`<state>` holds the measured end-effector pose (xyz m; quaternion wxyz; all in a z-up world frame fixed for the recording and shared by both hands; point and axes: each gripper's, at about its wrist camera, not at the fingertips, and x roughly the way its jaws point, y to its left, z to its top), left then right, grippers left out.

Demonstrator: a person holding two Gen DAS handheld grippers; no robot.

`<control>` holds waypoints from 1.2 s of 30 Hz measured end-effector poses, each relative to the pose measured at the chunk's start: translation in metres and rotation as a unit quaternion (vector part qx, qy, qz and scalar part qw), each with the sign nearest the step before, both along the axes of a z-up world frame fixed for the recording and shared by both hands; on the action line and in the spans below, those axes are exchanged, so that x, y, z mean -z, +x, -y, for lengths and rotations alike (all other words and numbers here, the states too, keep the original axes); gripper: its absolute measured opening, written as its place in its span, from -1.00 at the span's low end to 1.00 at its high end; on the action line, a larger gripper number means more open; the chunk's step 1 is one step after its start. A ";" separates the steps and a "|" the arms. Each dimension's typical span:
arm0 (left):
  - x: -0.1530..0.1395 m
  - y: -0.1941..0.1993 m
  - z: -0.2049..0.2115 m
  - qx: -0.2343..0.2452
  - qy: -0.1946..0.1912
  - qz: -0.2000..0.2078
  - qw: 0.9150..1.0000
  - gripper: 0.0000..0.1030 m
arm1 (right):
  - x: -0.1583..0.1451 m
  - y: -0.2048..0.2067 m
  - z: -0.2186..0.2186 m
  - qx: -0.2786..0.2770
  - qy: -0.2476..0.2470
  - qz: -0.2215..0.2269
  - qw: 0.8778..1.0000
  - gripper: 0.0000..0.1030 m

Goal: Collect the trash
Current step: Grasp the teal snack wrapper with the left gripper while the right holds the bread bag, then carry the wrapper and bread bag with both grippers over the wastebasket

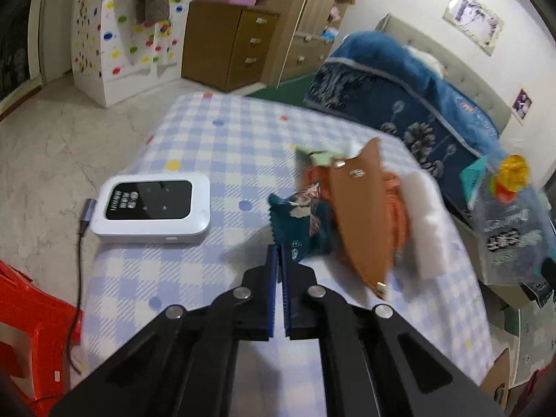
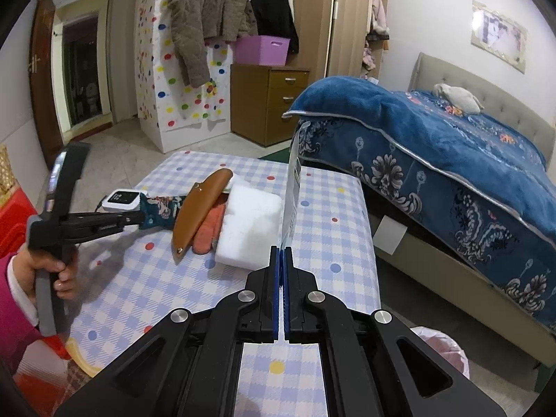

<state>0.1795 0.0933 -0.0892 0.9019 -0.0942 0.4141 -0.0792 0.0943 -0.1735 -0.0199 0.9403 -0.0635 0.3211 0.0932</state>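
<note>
- Our left gripper [image 1: 279, 255] had its jaws clamped on the teal wrapper's [image 1: 305, 224] near edge, above the worktop [image 1: 215, 146].
- Our right gripper [image 2: 281, 255] pinched a clear plastic bag [image 2: 293, 187] rising upright from its closed jaws.

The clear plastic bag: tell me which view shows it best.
The left wrist view: there the clear plastic bag faces the camera, print and colourful contents visible. The right wrist view shows it only edge-on, a thin strip rising from the shut right gripper.
</note>
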 end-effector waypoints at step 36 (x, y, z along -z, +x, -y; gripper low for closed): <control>-0.051 -0.129 0.249 0.276 0.064 0.096 0.954 -1.00 | 0.025 -0.109 0.166 0.168 0.074 -0.019 0.983 -0.99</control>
